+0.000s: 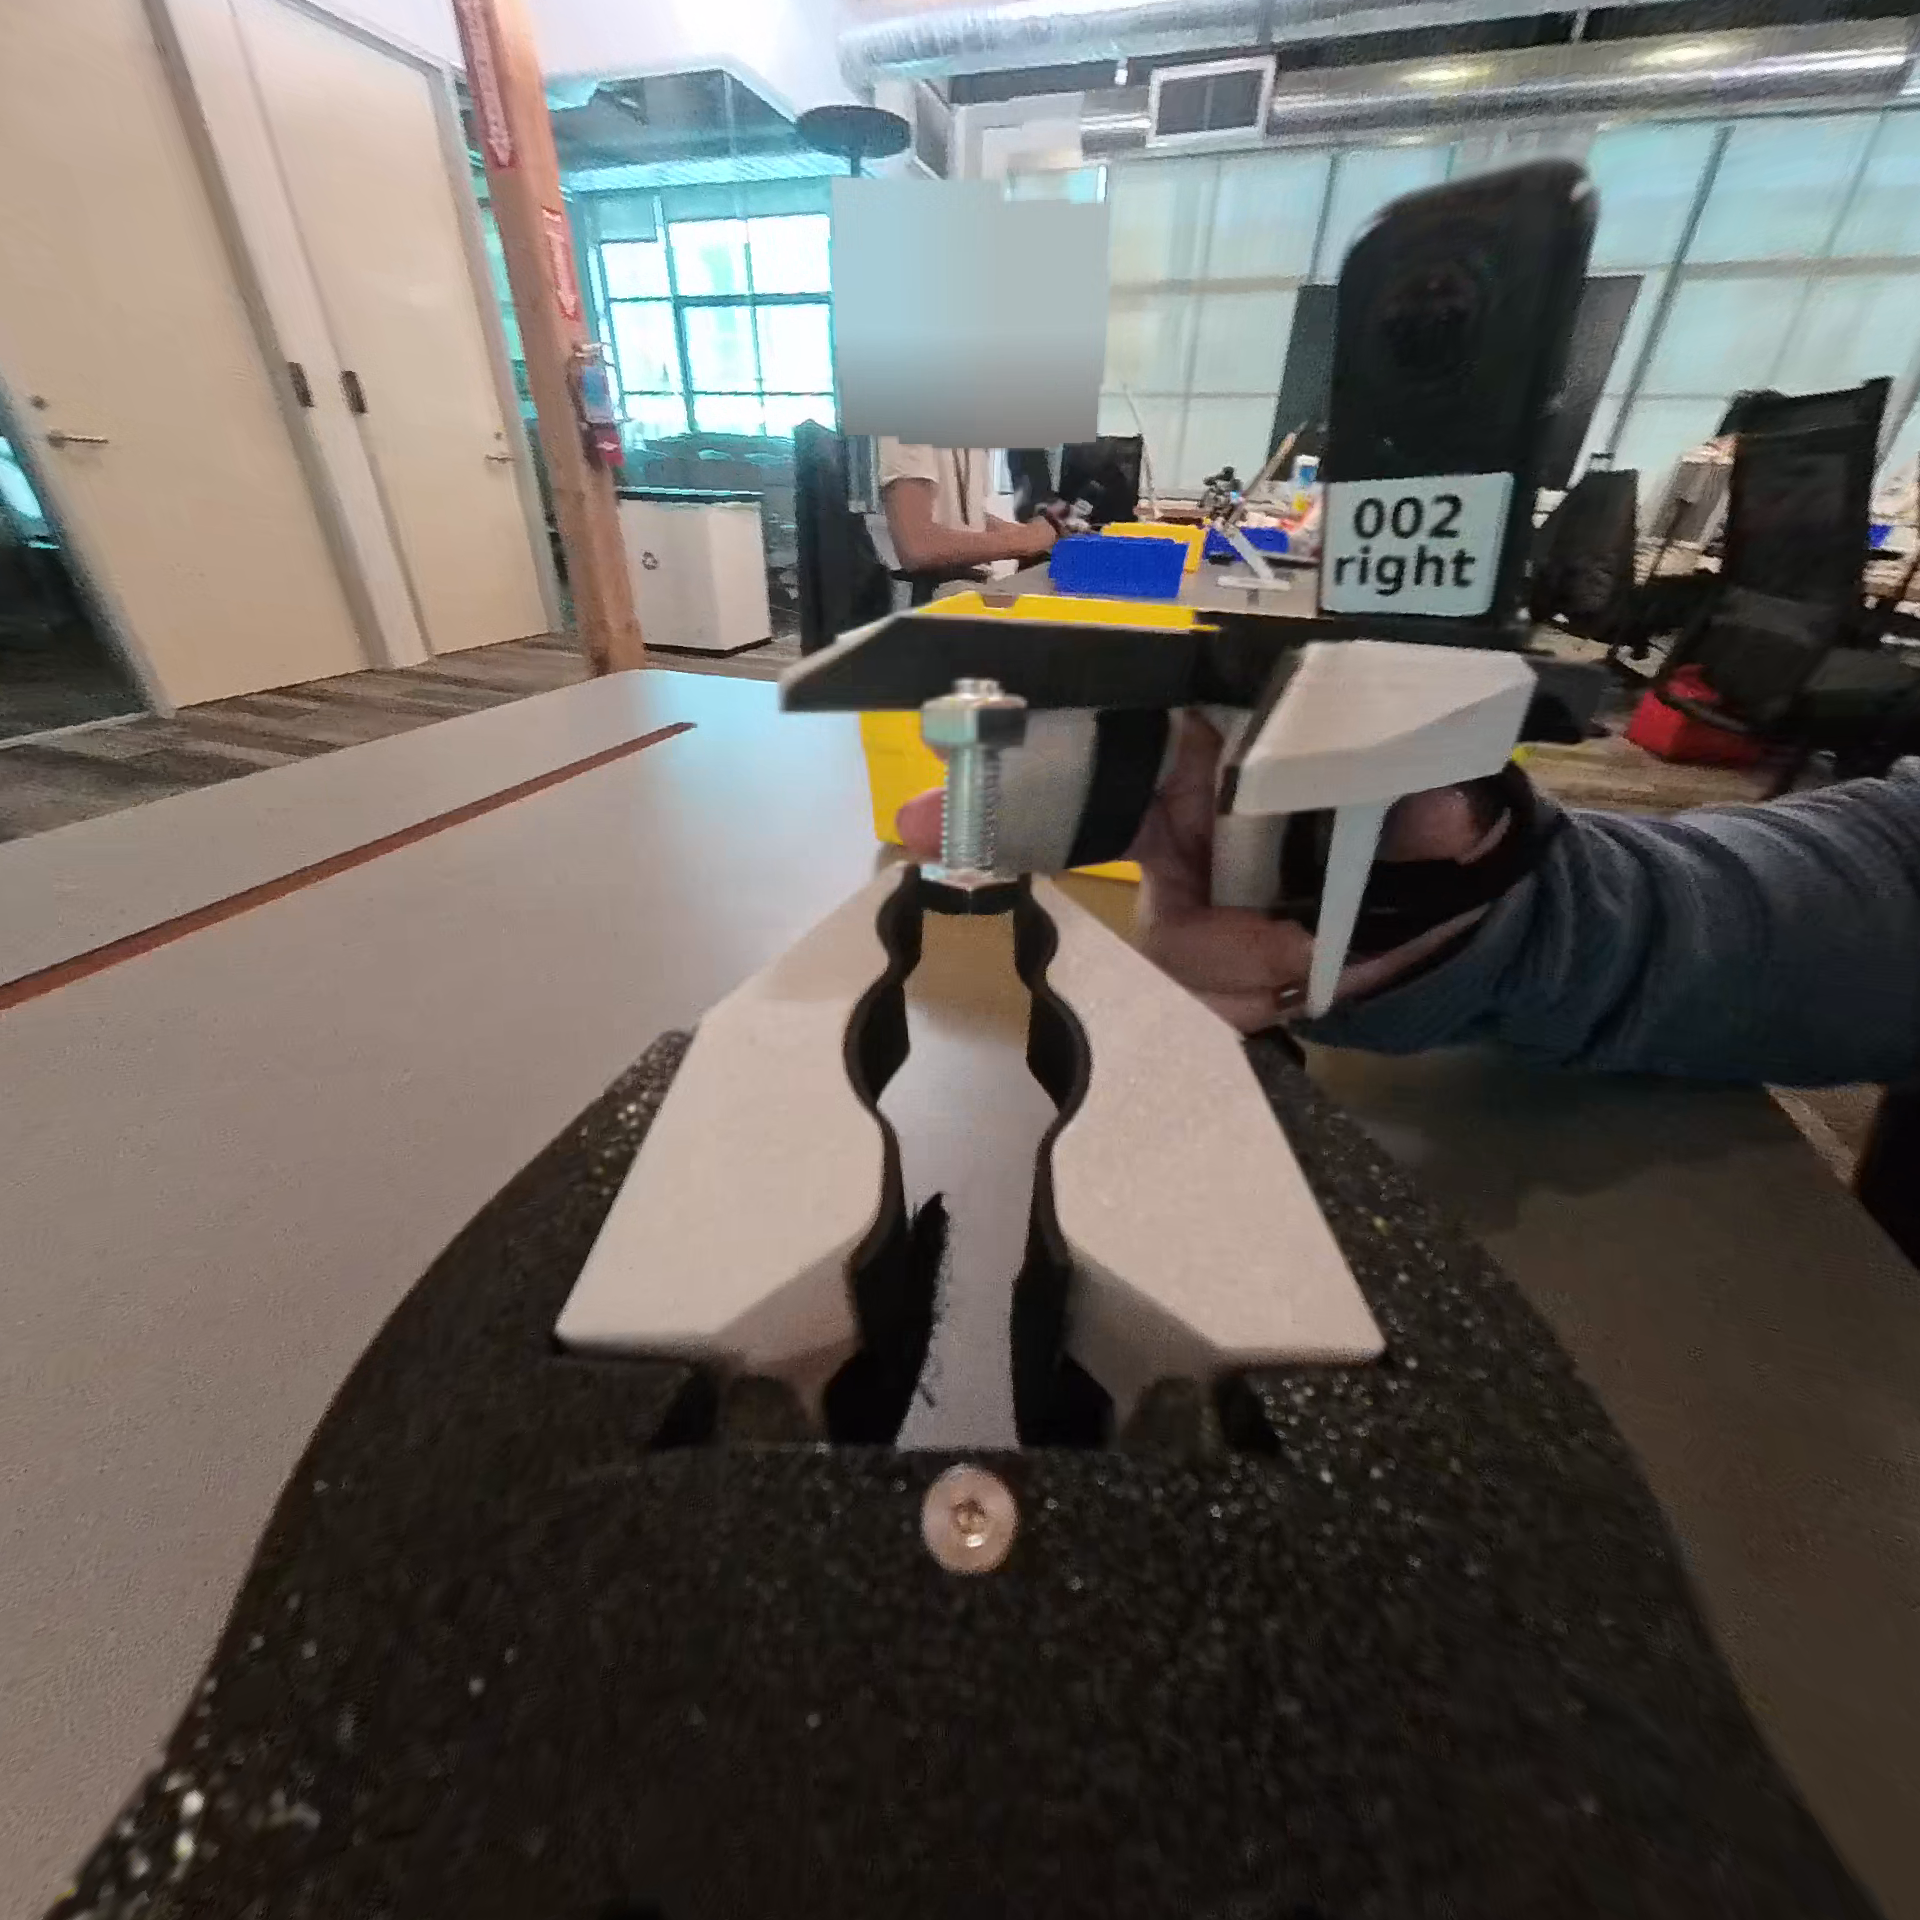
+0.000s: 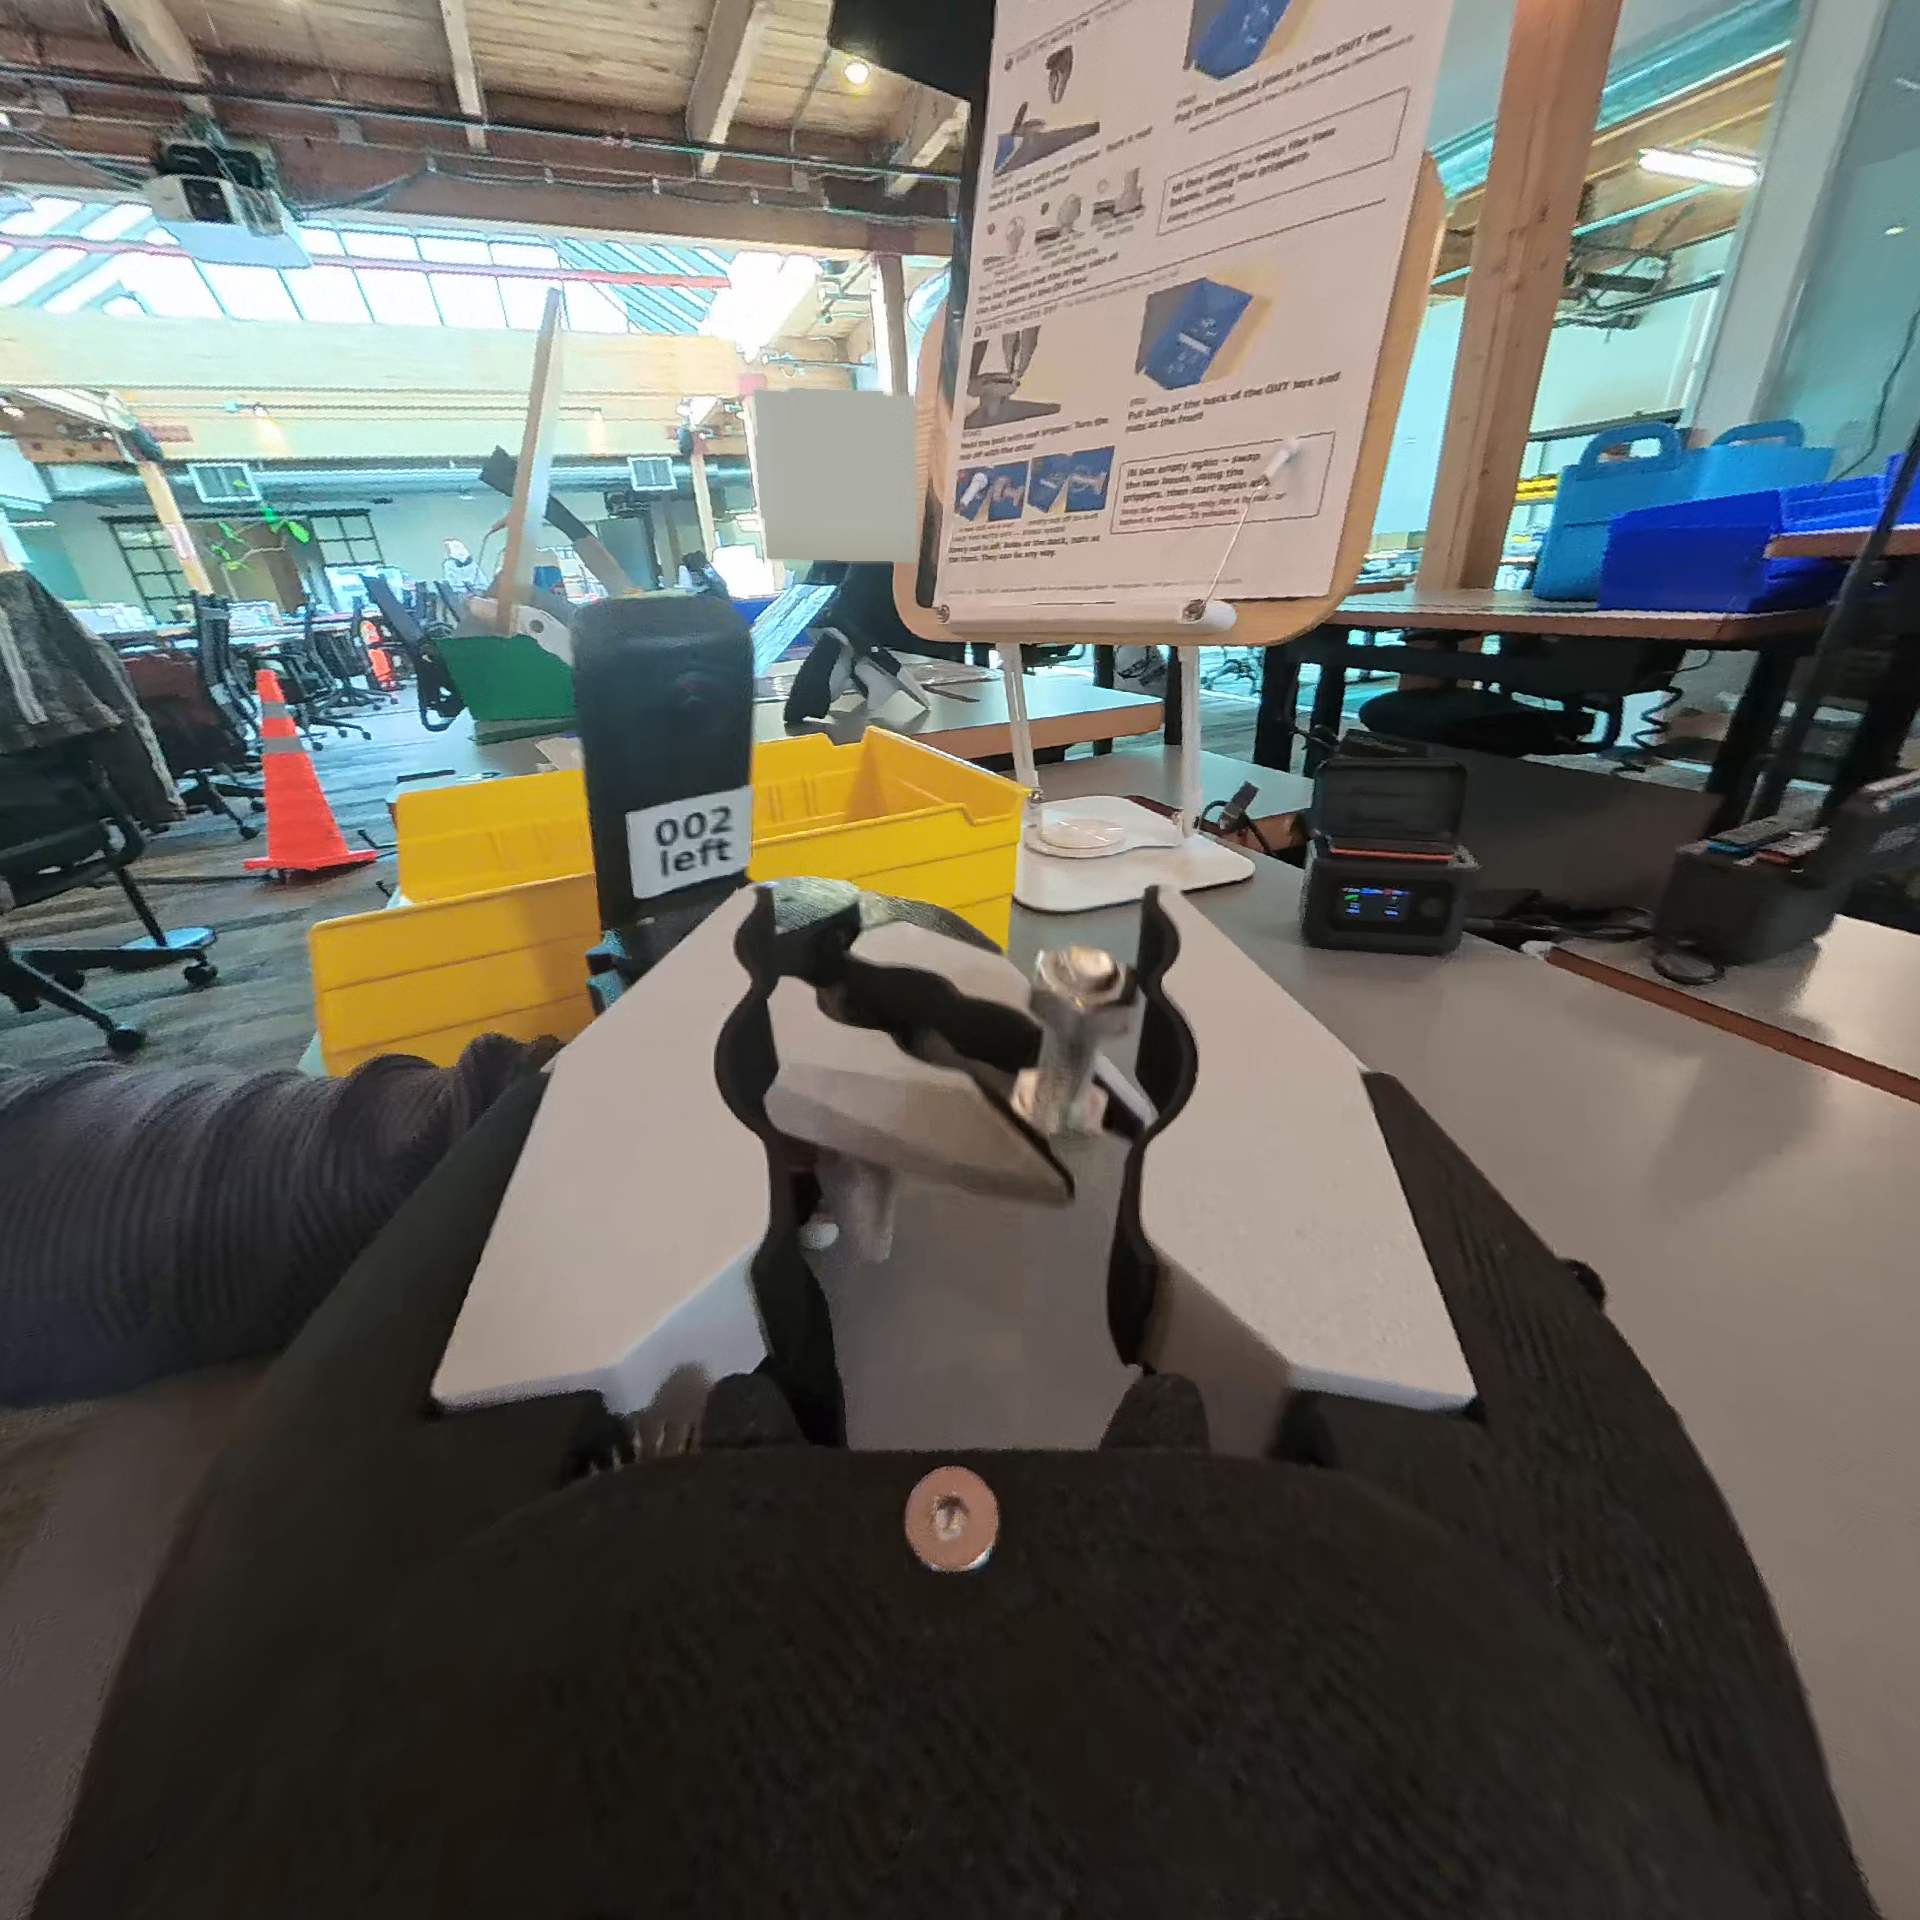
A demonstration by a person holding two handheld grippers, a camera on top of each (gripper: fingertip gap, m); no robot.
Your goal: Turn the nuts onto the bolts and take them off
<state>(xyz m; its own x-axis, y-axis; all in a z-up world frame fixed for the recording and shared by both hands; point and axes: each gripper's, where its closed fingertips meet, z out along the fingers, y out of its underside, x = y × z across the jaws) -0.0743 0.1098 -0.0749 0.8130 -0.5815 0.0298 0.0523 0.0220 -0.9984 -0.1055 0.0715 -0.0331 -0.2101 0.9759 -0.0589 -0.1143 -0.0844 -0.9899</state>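
The left gripper [image 1: 966, 899] is clenched on the head of a bolt [image 1: 968, 821], pinching it between its two white fingertips so the threaded shaft stands upright above them. A nut [image 1: 971, 722] sits near the top of the shaft, with only a short stub of thread showing above it.

The right gripper [image 2: 956, 935] reaches in from the side, held by a hand [image 1: 1216, 914] in a dark blue sleeve [image 1: 1704, 935]. Its fingers are spread wide, released, and nothing is grasped between them. In the right wrist view the bolt [image 2: 1065, 1049] stands in the gap, leaning towards the right-hand finger [image 2: 1247, 1101], with the nut [image 2: 1086, 982] just beside that finger's inner edge; whether they touch I cannot tell. In the left wrist view the right gripper's dark finger edge [image 1: 997, 665] lies level just above the nut.

All this is above a grey desk [image 1: 468, 987]. Behind the grippers stand two yellow bins [image 2: 894, 821] on the desk. To the right, a white stand [image 2: 1122, 852] holds a wooden board carrying a printed sheet [image 2: 1174, 301], and a small black device [image 2: 1387, 883] with a lit screen sits near it.
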